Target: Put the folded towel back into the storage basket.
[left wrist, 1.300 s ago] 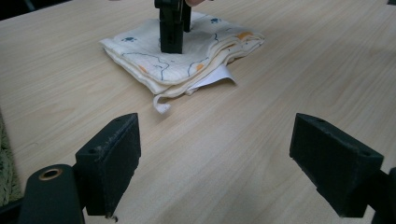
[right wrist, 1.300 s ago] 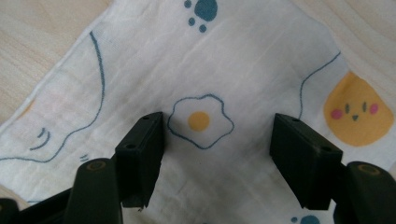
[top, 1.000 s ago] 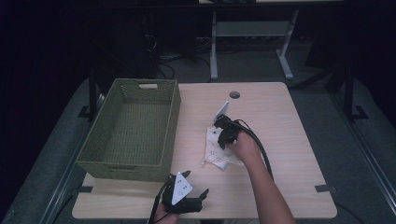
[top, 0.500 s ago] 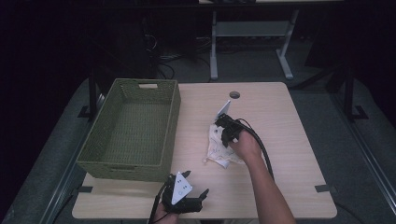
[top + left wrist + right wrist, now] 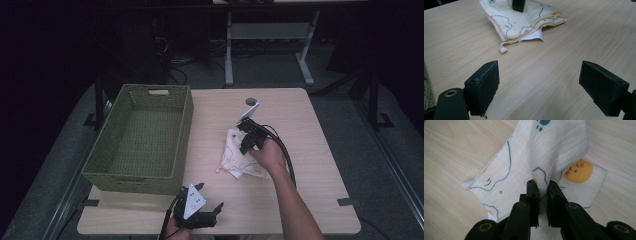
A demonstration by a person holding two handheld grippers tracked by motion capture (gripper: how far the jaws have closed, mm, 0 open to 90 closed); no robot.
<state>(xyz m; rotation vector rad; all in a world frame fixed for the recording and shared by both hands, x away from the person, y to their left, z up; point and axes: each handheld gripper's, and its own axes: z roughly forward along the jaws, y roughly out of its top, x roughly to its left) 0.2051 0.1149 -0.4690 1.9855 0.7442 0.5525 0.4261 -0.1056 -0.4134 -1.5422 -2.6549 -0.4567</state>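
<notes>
A folded cream cloth (image 5: 241,159) printed with blue lines and orange chick faces lies on the table right of centre. My right gripper (image 5: 246,141) is shut on a raised fold of the cloth (image 5: 549,162), its jaws pinching the fabric between them (image 5: 543,185). My left gripper (image 5: 199,212) rests at the table's front edge, wide open with nothing between its jaws (image 5: 546,85). From the left gripper view the cloth (image 5: 524,20) lies ahead, with a white tag (image 5: 534,37) sticking out under it.
A green woven basket (image 5: 127,172), with nothing inside, stands on the left half of the wooden table (image 5: 305,180). A small dark round mark (image 5: 250,101) sits near the far edge. Dark floor and a metal frame lie beyond the table.
The right gripper has lifted and drawn a fold of the cloth slightly toward the person. The left gripper has not moved.
</notes>
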